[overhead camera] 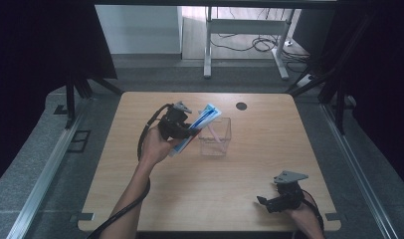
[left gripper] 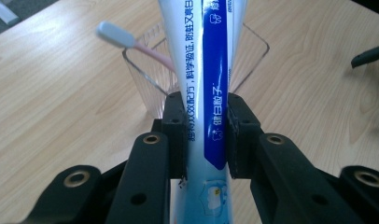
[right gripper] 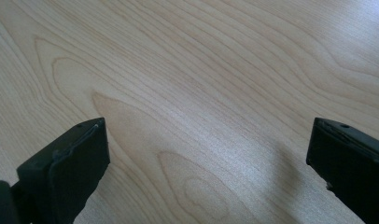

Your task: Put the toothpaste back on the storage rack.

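Nearest the person, the right gripper [overhead camera: 279, 196] rests low at the near right part of the tabletop [overhead camera: 230, 199], its jaws released and standing wide apart; in the right gripper view nothing but bare wood grain lies between and ahead of them. Farther in and to the left, the left gripper [overhead camera: 182, 130] is held up above the tabletop by the left hand [overhead camera: 155, 145], a black cable looping back from it along the forearm. Its jaws are clenched on a toothpaste tube [left gripper: 204, 93], white with a blue stripe and printed lettering; the left gripper view shows both pads pressing the tube's flat sides about midway along it, the tube running straight out ahead of the jaws and also back below them. In the high view the tube is tilted, its far end rising toward the right. Just ahead of the jaws stands a clear plastic cup [left gripper: 150, 88] on the tabletop, and the tube's far end reaches over its rim. Inside the cup a pink toothbrush [left gripper: 131, 44] leans, its pale head sticking out above the rim to the left of the tube. Beyond the cup, near the far edge, a dark round hole [overhead camera: 241, 106] is set in the tabletop.
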